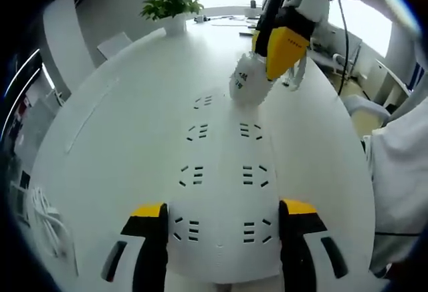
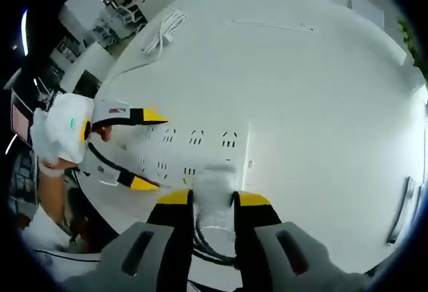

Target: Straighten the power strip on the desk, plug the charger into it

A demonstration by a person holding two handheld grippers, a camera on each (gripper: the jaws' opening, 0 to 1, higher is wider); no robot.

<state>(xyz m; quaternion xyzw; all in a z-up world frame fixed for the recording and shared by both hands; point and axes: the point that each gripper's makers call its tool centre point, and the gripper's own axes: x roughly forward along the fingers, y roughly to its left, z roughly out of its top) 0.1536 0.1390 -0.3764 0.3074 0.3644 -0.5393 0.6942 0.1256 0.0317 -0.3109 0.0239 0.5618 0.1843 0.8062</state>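
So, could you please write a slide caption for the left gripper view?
Left gripper straddles the white power strip on the desk while the right gripper presses a white charger onto its far end.

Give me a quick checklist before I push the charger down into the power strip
1. Left gripper holds the power strip, a jaw on each side: ok.
2. Right gripper shut on the charger: ok.
3. Charger over the far end of the strip, at a socket: ok.
4. Prongs lined up with the slots: cannot tell, hidden under the charger body.
5. Charger cable trails back between the right jaws, off the sockets: ok.
6. Strip flat on the desk: ok.
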